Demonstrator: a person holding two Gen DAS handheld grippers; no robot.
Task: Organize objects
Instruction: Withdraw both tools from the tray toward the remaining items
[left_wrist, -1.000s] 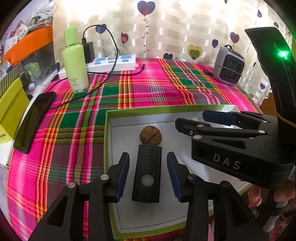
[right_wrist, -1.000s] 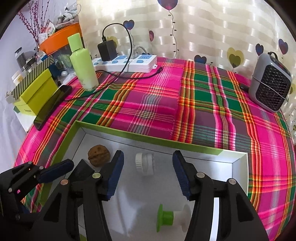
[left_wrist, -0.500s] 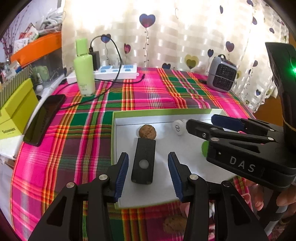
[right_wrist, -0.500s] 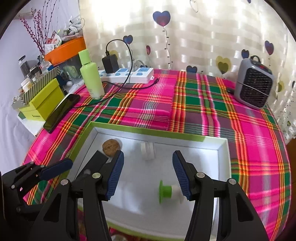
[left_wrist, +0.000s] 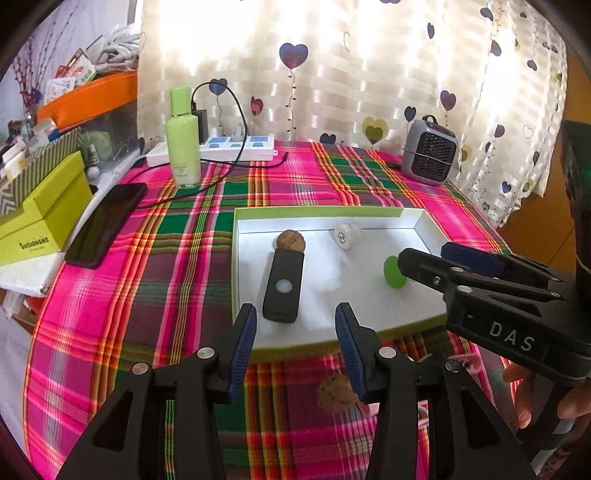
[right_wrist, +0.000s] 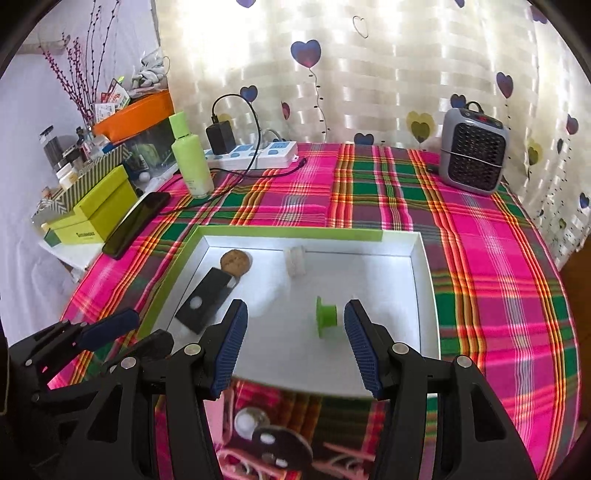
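Both the left tool (left_wrist: 295, 343) and the right tool (right_wrist: 295, 339) hang wide open and hold nothing, near the front edge of the tray (left_wrist: 317, 213). It seems they stand free for the next pick, since one walnut (left_wrist: 335, 393) lies on the surface outside. The tray holds four things: one black case (left_wrist: 283, 286), one walnut (left_wrist: 290, 240), one white spool (left_wrist: 346, 235), one green spool (right_wrist: 327, 315).

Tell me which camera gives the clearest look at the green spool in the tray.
The right wrist view: the green spool lies unobstructed between its open fingers. In the left wrist view, the right gripper covers part of it.
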